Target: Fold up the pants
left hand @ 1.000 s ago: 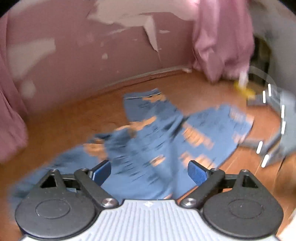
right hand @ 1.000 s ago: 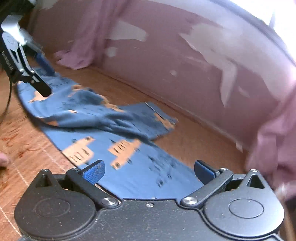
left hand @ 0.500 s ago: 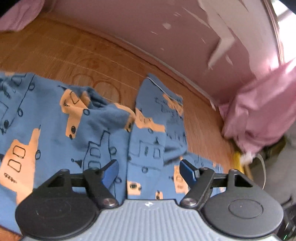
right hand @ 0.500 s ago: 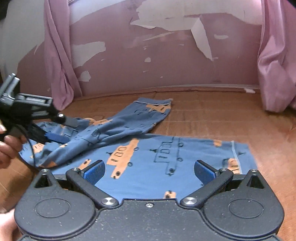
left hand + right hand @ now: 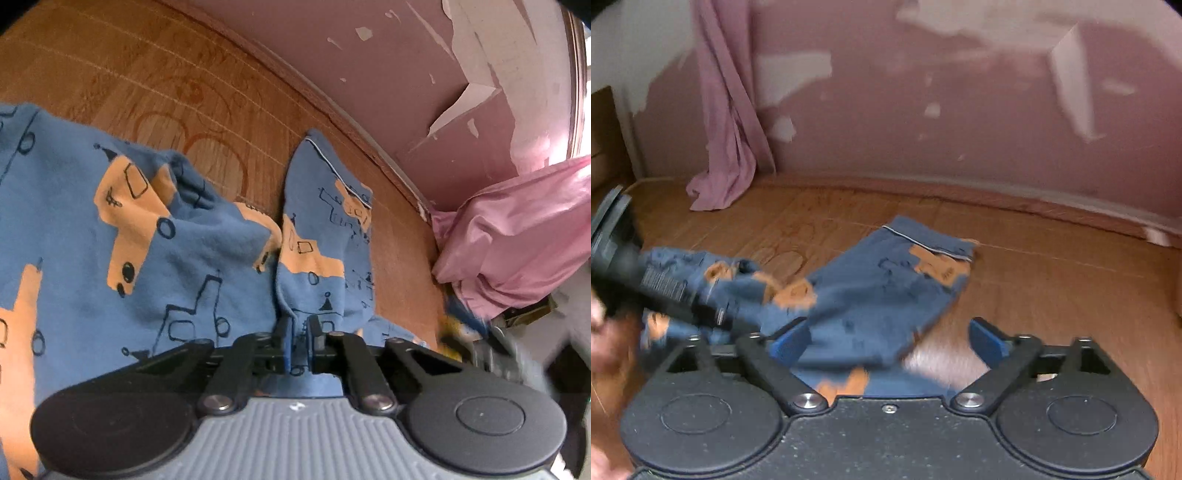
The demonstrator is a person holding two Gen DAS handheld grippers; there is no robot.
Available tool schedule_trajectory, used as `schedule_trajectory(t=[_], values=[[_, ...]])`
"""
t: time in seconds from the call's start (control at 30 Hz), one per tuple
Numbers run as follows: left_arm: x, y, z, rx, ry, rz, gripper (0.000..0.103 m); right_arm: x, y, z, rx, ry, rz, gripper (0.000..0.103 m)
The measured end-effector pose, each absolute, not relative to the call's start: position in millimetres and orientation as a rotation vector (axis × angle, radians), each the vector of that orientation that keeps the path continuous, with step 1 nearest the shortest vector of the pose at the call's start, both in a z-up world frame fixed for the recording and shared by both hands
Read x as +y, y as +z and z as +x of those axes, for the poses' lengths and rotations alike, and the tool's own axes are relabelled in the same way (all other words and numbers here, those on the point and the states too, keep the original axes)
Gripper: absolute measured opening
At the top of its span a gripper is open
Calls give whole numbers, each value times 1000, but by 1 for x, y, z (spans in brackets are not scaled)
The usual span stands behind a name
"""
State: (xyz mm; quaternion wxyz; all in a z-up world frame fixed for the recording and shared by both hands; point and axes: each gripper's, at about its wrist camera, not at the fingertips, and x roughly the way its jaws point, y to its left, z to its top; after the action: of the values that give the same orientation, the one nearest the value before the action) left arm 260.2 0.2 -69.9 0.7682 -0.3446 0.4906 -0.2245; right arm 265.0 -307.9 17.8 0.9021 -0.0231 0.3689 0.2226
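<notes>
The blue pants [image 5: 155, 258] with orange trucks on them lie spread on the brown wooden floor [image 5: 155, 85], not far from the pink wall [image 5: 960, 122]. The left gripper [image 5: 298, 345] is squeezed nearly all the way closed, and a fold of the pants cloth is pinched between its two blue pads. From that pinch, one pant leg [image 5: 325, 229] runs away toward the wall, and its hem with a thin white line is the part of the pants closest to the wall. The wide part of the pants sits on the left side of that leg and is bunched up where the two meet. A pink curtain [image 5: 517, 240] hangs down to the floor on the right of the pants, next to the wall. In the right wrist view, the right gripper [image 5: 886, 341] is wide open and holds nothing. It hangs over the near edge of the pants, with the cloth between and under its blue fingers [image 5: 788, 341]. The picture is blurry there. The left gripper shows at the left of the pants, dark and long, with a hand [image 5: 602, 332] behind it. Another pink curtain [image 5: 727, 122] hangs by the wall, far to the left of the pants.
</notes>
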Motion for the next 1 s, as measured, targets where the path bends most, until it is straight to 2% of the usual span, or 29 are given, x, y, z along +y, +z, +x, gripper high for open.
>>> schedule_trajectory(t=[0.07, 0.13, 0.2, 0.27, 0.37, 0.43, 0.57, 0.87, 0.93, 0.97, 1.0], values=[[0, -71, 260, 1061, -489, -777, 9, -291, 26, 313, 894, 490, -9, 81], [2, -76, 259, 1070, -450, -793, 14, -268, 29, 359, 1031, 484, 37, 72], [7, -81, 259, 1071, -447, -828, 16, -246, 26, 394, 1134, 462, 60, 57], [8, -82, 258, 1068, -446, -833, 16, -224, 21, 420, 1203, 437, 65, 53], [5, -80, 259, 1070, -456, -797, 15, -202, 10, 448, 1291, 376, 126, 52], [2, -77, 261, 1074, -468, -770, 14, -188, 5, 456, 1312, 350, 96, 51], [-2, -77, 266, 1080, -458, -746, 2, -167, -3, 462, 1332, 312, 23, 51], [3, -76, 263, 1070, -475, -715, 1, -155, -16, 475, 1305, 209, -37, 51], [1, -76, 263, 1067, -475, -706, 1, -154, -16, 476, 1295, 192, -48, 46], [1, -76, 262, 1066, -474, -704, 1, -153, -15, 476, 1288, 182, -59, 37], [1, -75, 262, 1066, -474, -701, 1, -151, -15, 475, 1276, 167, -82, 24]])
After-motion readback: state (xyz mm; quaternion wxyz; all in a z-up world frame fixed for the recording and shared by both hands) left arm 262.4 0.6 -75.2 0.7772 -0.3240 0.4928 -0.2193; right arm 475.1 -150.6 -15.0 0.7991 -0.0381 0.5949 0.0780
